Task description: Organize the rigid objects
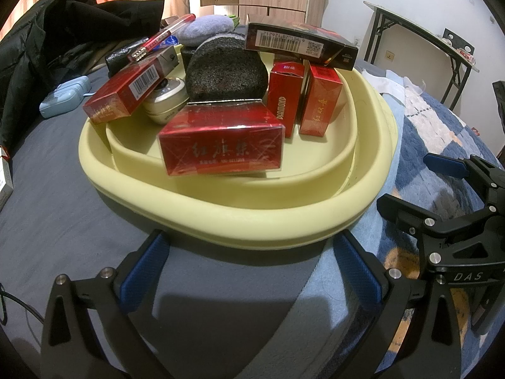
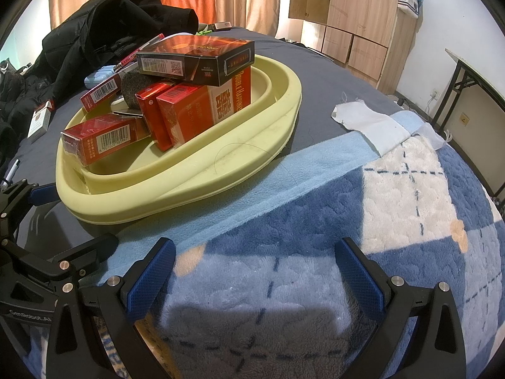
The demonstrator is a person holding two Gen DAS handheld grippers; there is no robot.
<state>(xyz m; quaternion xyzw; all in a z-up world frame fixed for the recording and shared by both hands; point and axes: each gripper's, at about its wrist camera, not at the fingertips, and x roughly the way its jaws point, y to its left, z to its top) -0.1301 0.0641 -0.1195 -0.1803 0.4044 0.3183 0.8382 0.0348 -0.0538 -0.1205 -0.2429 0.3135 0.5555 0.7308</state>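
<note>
A pale yellow basin [image 1: 252, 218] [image 2: 176, 189] sits on the bed, filled with several red cigarette boxes [image 1: 221, 145] [image 2: 98, 140], a black box [image 1: 300, 44] [image 2: 195, 55] on top, a dark speckled sponge [image 1: 225, 72] and a small round jar [image 1: 165, 99]. My left gripper [image 1: 252, 271] is open and empty, just in front of the basin's near rim. My right gripper [image 2: 255, 274] is open and empty over the blue blanket, right of the basin. It also shows in the left wrist view [image 1: 419, 186].
A black jacket [image 1: 56, 31] [image 2: 104, 22] lies behind the basin. A light blue case [image 1: 64, 94], a loose cigarette pack [image 2: 39, 120] and a white cloth [image 2: 369, 123] lie on the bed. A folding table [image 1: 419, 38] and a wooden wardrobe [image 2: 356, 15] stand beyond.
</note>
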